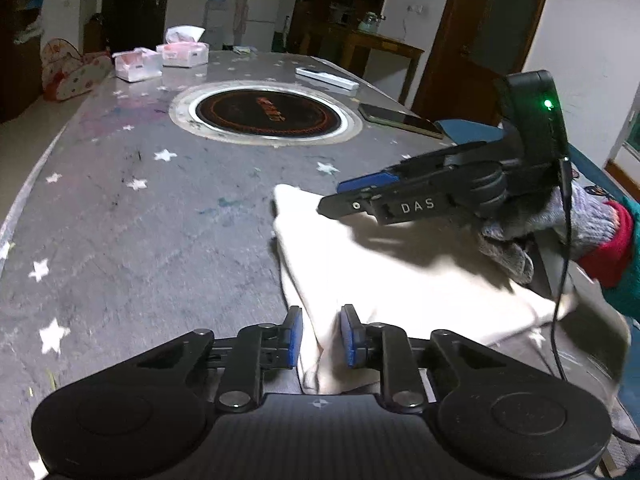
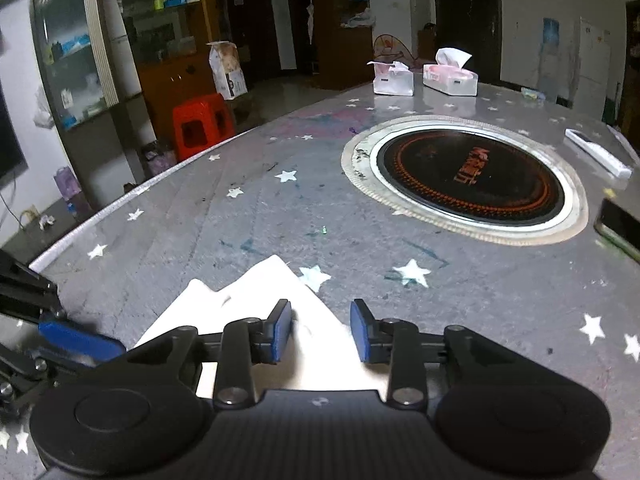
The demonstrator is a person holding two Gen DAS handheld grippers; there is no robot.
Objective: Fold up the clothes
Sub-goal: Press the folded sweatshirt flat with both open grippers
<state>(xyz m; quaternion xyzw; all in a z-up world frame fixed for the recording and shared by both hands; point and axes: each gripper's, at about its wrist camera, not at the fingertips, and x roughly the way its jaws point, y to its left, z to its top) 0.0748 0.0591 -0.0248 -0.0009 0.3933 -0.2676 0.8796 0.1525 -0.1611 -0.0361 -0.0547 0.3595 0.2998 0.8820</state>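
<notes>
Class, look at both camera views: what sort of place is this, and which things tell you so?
Probably a home dining room: a dining table with a built-in cooker, tissue boxes, and a fridge behind.

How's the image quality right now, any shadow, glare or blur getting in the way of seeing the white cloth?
Left wrist view: the right gripper throws a dark shadow on the white cloth, table smeared, edges bowed. Right wrist view: cloth glares white, folds washed out; left gripper blurred at the edge; room behind dim.
</notes>
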